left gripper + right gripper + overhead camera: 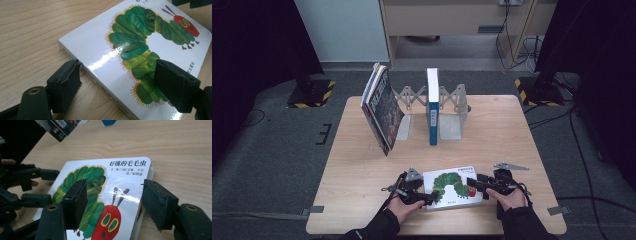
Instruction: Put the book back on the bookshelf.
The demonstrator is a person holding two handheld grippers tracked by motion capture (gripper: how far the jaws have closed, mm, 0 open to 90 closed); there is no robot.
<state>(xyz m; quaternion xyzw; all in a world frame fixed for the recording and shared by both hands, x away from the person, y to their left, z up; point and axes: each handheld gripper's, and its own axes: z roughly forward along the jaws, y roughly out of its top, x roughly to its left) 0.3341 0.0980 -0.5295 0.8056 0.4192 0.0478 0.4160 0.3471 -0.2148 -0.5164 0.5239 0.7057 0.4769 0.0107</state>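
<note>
High view: stiff, glossy white caterpillar board book (453,188) flat, likely slippery; left gripper (430,197) and right gripper (473,183) agape astride opposite edges; best pinched there.

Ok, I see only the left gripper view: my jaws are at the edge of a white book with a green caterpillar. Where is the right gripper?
Observer: The right gripper is at the other end of the book, by the caterpillar's red head. One jaw is over the cover, the other past the edge, not pressing.
Operator: Is there a place for the book farther back?
Observer: Yes, a grey expanding rack stands at the far side of the table, with one blue-and-white book upright in it.
Operator: Anything else there?
Observer: A few tilted books stand at the rack's left end.
</note>
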